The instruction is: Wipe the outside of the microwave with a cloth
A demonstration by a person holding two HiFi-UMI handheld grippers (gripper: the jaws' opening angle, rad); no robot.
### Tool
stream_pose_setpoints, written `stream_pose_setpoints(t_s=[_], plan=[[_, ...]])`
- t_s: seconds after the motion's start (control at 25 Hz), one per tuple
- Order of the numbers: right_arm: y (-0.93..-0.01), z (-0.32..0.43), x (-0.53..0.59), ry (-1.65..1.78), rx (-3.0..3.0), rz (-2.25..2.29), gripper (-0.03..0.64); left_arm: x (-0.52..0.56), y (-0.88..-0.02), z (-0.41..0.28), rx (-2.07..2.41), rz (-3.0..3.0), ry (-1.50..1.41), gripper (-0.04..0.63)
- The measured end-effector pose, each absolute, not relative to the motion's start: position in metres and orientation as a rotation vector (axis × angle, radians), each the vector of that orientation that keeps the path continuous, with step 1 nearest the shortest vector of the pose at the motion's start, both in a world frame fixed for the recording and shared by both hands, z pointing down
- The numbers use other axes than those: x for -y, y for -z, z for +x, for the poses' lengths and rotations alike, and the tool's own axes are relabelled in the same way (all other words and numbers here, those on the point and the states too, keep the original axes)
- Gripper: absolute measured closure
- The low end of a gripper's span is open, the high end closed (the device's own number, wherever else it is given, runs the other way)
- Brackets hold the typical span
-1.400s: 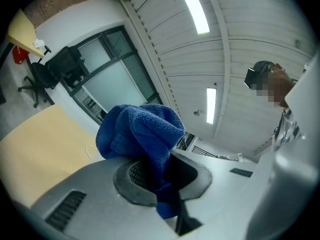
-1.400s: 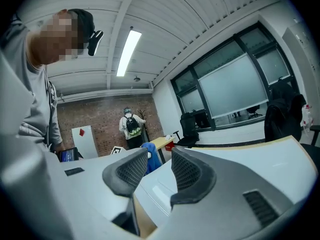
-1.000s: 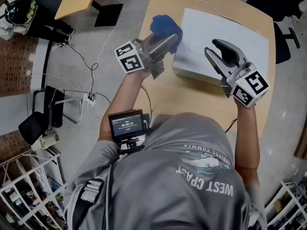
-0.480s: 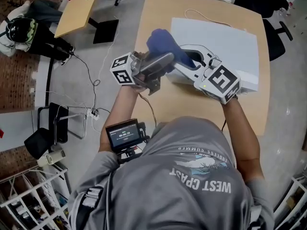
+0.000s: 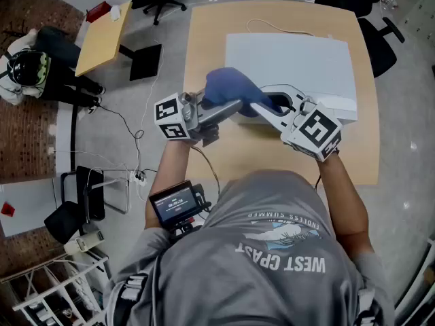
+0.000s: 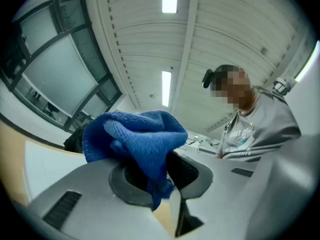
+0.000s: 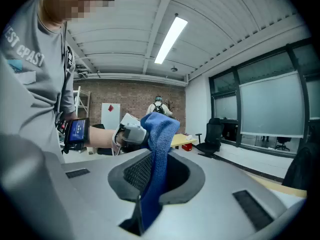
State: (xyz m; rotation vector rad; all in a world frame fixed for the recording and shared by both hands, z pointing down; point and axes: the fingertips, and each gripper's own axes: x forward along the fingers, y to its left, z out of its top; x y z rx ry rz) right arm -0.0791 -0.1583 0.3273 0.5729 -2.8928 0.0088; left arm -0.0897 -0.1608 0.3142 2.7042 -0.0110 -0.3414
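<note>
The white microwave (image 5: 292, 60) stands on the wooden table (image 5: 204, 46). In front of its left corner, a blue cloth (image 5: 231, 87) is bunched in the air between both grippers. My left gripper (image 5: 234, 106) comes in from the left and still pinches the cloth's tail (image 6: 159, 196), though its jaws have just been opening slightly. My right gripper (image 5: 258, 104) comes in from the right; its jaws have just been closing and now clamp a fold of the cloth (image 7: 157, 144). In the right gripper view, the left gripper (image 7: 132, 133) shows just behind the cloth.
A thin cable (image 5: 272, 24) lies behind the microwave. Office chairs (image 5: 377, 43) stand at the table's far and right sides. A small wooden desk (image 5: 102, 39) and floor cables (image 5: 136, 134) are on the left. A small screen (image 5: 175, 202) is strapped to the left forearm.
The right gripper swung left from the microwave's front to the cloth and shut on it. The left gripper carried the cloth from the microwave's left side to its front corner.
</note>
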Motion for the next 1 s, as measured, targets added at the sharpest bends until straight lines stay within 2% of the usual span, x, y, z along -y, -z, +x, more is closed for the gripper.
stream_pose_setpoints(t_s=[0.44, 0.64, 1.0], plan=[[-0.319, 0.034, 0.163, -0.133, 2.939, 0.911, 0.571, 0.168, -0.327, -0.102, 0.344, 2.775, 0.363, 0.518], [-0.308, 0.079, 0.156, -0.149, 2.973, 1.025, 0.571, 0.171, -0.323, -0.115, 0.611, 2.849, 0.401, 0.518], [-0.295, 0.148, 0.119, -0.130, 2.972, 1.184, 0.571, 0.152, -0.325, -0.161, 1.188, 2.932, 0.273, 0.520]])
